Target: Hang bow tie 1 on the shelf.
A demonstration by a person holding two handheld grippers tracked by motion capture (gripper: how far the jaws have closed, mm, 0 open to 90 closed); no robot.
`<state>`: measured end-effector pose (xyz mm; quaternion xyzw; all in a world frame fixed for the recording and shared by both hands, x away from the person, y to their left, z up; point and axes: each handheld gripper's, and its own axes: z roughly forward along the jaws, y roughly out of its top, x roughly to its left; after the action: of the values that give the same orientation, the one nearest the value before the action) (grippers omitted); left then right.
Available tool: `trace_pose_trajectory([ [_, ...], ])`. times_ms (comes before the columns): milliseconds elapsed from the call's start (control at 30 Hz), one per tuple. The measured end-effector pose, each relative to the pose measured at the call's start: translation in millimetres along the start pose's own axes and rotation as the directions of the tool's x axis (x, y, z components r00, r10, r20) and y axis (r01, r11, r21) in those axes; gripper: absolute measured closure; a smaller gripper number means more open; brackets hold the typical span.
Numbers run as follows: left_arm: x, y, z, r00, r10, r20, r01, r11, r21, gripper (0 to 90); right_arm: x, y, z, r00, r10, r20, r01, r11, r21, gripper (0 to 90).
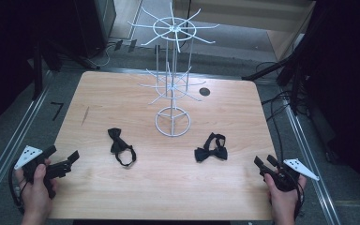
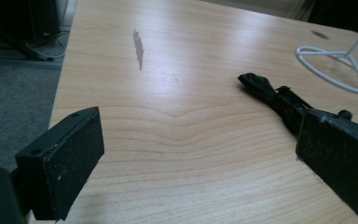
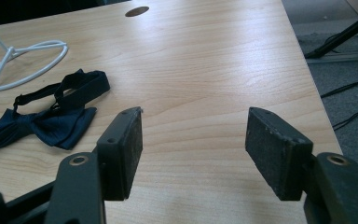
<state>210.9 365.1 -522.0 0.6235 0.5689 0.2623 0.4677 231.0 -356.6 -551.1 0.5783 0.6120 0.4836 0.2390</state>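
Two bow ties, one wire rack, two claws gaping wide, empty.

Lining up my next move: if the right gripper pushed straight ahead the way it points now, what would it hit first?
Probably nothing: ahead of the open right gripper lies bare table. The bow tie sits off to one side of that line, though depth is hard to judge.

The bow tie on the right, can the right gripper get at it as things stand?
Probably yes: the right gripper is open, and bare table lies between it and the bow tie.
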Motion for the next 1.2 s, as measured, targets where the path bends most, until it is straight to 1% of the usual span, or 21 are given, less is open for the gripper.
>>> trace_pose_trajectory([
  [67, 0.0, 0.1, 0.2, 1.0, 0.001, -0.002, -0.001, 1.0, 0.003, 1.3, 0.2, 0.1, 0.1, 1.0, -0.002, 0.001, 0.002, 1.0, 0.0, 37.8],
  [133, 0.5, 0.2, 0.1, 0.9999, -0.01, -0.006, 0.01, 1.0, 0.0, 1.3, 1.1, 0.1, 0.6, 1.0, 0.004, 0.003, -0.004, 1.0, 0.0, 37.8],
  [167, 2.1, 0.0, -0.5, 0.9998, -0.021, 0.0, 0.021, 0.9998, -0.005, 1.3, 2.7, 0.7, 0.5, 1.0, 0.0, -0.001, 0.0, 1.0, -0.002, 38.0],
  [200, 2.1, 0.0, -0.5, 0.9998, -0.021, 0.0, 0.021, 0.9998, -0.005, 1.3, 2.7, 0.7, 0.5, 1.0, 0.0, -0.001, 0.0, 1.0, -0.002, 38.0],
  [233, 2.7, 0.1, 0.0, 0.9994, -0.034, 0.003, 0.034, 0.9994, -0.003, 1.3, 5.2, 2.7, -0.6, 1.0, -0.004, -0.008, 0.004, 1.0, -0.016, 38.0],
  [300, 2.7, 0.3, 0.4, 0.9995, -0.033, 0.001, 0.033, 0.9995, 0.001, 1.4, 9.2, 5.8, -2.6, 0.9998, -0.001, -0.02, 0.0, 1.0, -0.031, 38.0],
  [367, 1.9, 0.7, 1.5, 0.9997, -0.024, -0.001, 0.024, 0.9996, 0.012, 1.3, 14.0, 9.0, -3.8, 0.9995, -0.01, -0.029, 0.008, 0.999, -0.05, 37.9],
  [400, 1.9, 0.7, 1.5, 0.9997, -0.024, -0.001, 0.024, 0.9996, 0.012, 1.3, 14.0, 9.0, -3.8, 0.9995, -0.01, -0.029, 0.008, 0.999, -0.05, 37.9],
  [433, 1.6, 0.8, 1.6, 0.9998, -0.021, -0.002, 0.021, 0.9996, 0.017, 1.3, 19.7, 12.1, -3.6, 0.9993, -0.023, -0.03, 0.022, 0.998, -0.053, 37.8],
  [467, 1.6, 0.8, 1.6, 0.9998, -0.021, -0.002, 0.021, 0.9996, 0.017, 1.3, 19.7, 12.1, -3.6, 0.9993, -0.023, -0.03, 0.022, 0.998, -0.053, 37.8],
  [500, 2.1, 0.8, 1.7, 0.9996, -0.026, -0.004, 0.026, 0.9995, 0.016, 1.3, 24.8, 15.2, -2.7, 0.999, -0.029, -0.033, 0.027, 0.998, -0.056, 37.8],
  [533, 2.1, 0.8, 1.7, 0.9996, -0.026, -0.004, 0.026, 0.9995, 0.016, 1.3, 24.8, 15.2, -2.7, 0.999, -0.029, -0.033, 0.027, 0.998, -0.056, 37.8],
  [567, 2.6, 0.8, 1.6, 0.9995, -0.033, -0.004, 0.033, 0.9993, 0.017, 1.3, 29.2, 18.7, -1.1, 0.9991, -0.031, -0.031, 0.029, 0.998, -0.057, 37.8],
  [733, 2.5, 1.2, 1.9, 0.9996, -0.026, -0.006, 0.026, 0.9993, 0.026, 1.3, 36.5, 26.4, 1.5, 0.9986, -0.037, -0.037, 0.034, 0.997, -0.069, 37.6],
  [833, 2.3, 1.0, 1.9, 0.9996, -0.028, -0.005, 0.028, 0.9994, 0.021, 1.3, 38.5, 29.8, 3.1, 0.9985, -0.034, -0.043, 0.03, 0.997, -0.074, 37.6],
  [967, 1.9, 1.1, 2.5, 0.9997, -0.024, -0.005, 0.024, 0.9994, 0.024, 1.3, 41.0, 32.5, 6.3, 0.9977, -0.049, -0.046, 0.046, 0.997, -0.067, 37.5],
  [1100, 1.7, 1.1, 2.3, 0.9997, -0.022, -0.009, 0.022, 0.9995, 0.025, 1.3, 42.8, 34.6, 11.0, 0.9972, -0.055, -0.05, 0.052, 0.997, -0.058, 37.4],
  [1133, 2.5, 1.0, 1.7, 0.9994, -0.032, -0.01, 0.032, 0.9993, 0.021, 1.3, 45.2, 36.2, 14.8, 0.9965, -0.062, -0.055, 0.06, 0.997, -0.045, 37.3],
  [1167, 2.5, 1.0, 1.7, 0.9994, -0.032, -0.01, 0.032, 0.9993, 0.021, 1.3, 46.9, 37.3, 16.8, 0.9958, -0.071, -0.058, 0.069, 0.997, -0.041, 37.2],
  [1200, 3.7, 1.0, 1.9, 0.9989, -0.045, -0.011, 0.045, 0.9988, 0.019, 1.3, 48.9, 38.5, 18.3, 0.9955, -0.073, -0.061, 0.071, 0.997, -0.034, 37.0],
])
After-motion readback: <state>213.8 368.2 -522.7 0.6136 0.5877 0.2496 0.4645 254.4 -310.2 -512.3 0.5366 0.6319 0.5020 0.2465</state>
